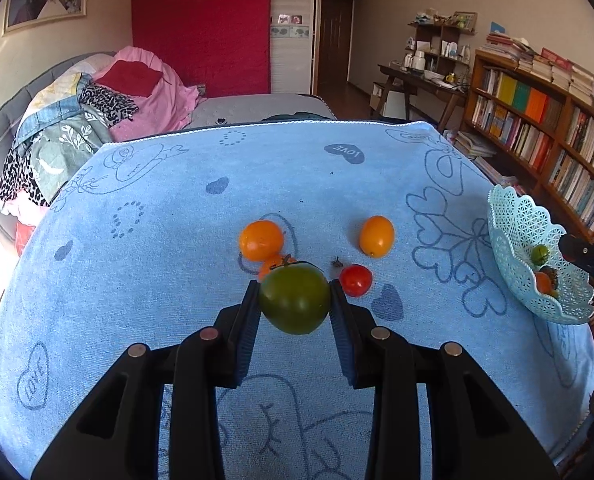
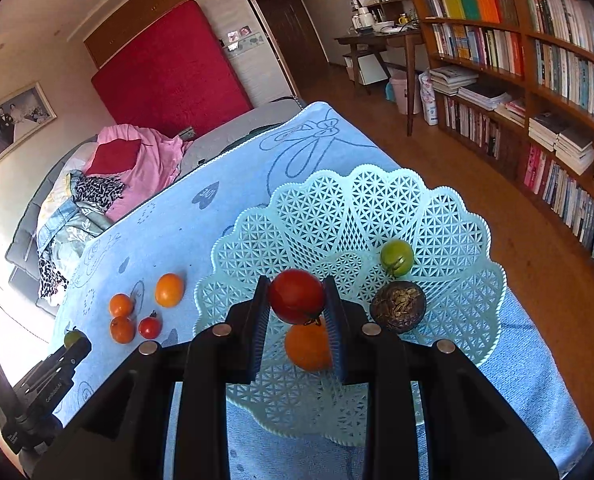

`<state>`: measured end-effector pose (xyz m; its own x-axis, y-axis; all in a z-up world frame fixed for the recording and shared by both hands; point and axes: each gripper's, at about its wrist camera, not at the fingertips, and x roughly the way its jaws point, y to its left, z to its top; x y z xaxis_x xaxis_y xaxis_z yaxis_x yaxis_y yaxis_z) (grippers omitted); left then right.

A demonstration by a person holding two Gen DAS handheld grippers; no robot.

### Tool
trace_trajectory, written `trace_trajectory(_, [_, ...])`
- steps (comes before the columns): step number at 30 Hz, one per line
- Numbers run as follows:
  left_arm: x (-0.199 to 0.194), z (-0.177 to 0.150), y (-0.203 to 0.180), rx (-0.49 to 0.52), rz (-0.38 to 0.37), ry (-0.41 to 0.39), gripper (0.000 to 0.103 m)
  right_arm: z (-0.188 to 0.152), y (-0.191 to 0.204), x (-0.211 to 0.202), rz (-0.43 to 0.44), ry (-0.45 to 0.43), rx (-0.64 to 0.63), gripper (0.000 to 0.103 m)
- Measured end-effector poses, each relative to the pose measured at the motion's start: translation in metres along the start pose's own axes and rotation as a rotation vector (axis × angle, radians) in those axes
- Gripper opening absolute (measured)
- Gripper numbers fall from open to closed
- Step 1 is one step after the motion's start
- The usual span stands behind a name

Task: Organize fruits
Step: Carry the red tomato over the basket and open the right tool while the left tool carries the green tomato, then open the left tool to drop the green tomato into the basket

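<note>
We find the left gripper [image 1: 295, 300] clamped on a large dull-green tomato [image 1: 295, 303] above the blue towel-covered worktop [image 1: 157, 280]. Only the right wrist view shows the pale-green lattice plastic basket's [image 2: 377, 208] interior: the right gripper [image 2: 296, 300] clasps a round red tomato [image 2: 296, 295] over an orange fruit [image 2: 307, 346], a small green tomato [image 2: 397, 257] and a dark brown wrinkled fruit [image 2: 397, 306]

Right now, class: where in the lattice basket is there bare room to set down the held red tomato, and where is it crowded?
The lattice basket is bare across its left and far scallops. The near right is crowded: green tomato, dark brown fruit, and an orange fruit under the right gripper holding the red tomato.
</note>
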<state>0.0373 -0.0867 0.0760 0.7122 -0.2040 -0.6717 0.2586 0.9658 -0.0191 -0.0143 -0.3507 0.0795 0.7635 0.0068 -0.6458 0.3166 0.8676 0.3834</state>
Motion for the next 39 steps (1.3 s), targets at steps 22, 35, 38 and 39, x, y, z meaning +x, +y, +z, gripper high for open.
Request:
trace_trajectory(22, [-0.001, 0.014, -0.068, 0.134, -0.074, -0.015, 0.035, -0.001, -0.013, -0.005, 0.035, -0.021, 0.083, 0.048])
trace_trajectory(35, [0.007, 0.031, -0.137, 0.214, -0.244, -0.016, 0.035, 0.01, -0.027, -0.036, 0.007, -0.108, 0.12, 0.057])
trace_trajectory(38, [0.01, 0.033, -0.153, 0.236, -0.268, -0.009, 0.035, 0.012, -0.029, -0.038, 0.006, -0.114, 0.134, 0.057])
trace_trajectory(39, [0.011, 0.033, -0.158, 0.245, -0.273, -0.007, 0.035, 0.012, -0.03, -0.039, 0.007, -0.115, 0.138, 0.057])
